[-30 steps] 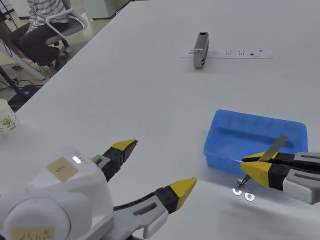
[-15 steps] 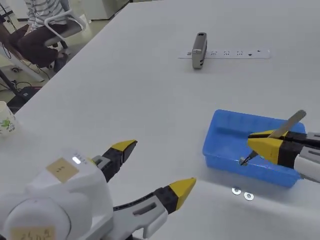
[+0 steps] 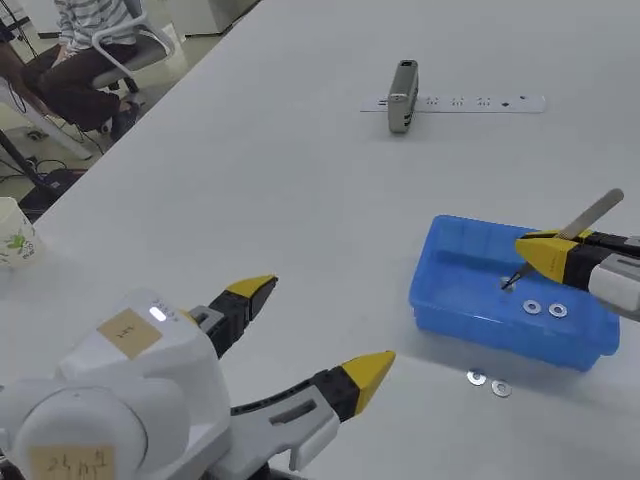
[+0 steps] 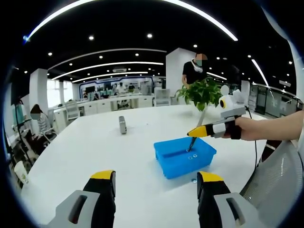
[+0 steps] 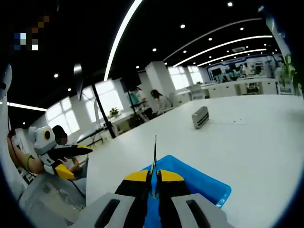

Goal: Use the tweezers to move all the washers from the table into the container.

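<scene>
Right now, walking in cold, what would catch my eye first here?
The bright blue container on the white table, with two washers in it. Over it, the right gripper pinches tweezers, tips pointing down into it; two more washers lie on the table just in front. The left gripper hangs open in the foreground.

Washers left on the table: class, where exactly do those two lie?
In the head view, the two small silver metal washers lie side by side on the white table at lower right, just outside the blue plastic container's near wall.
</scene>
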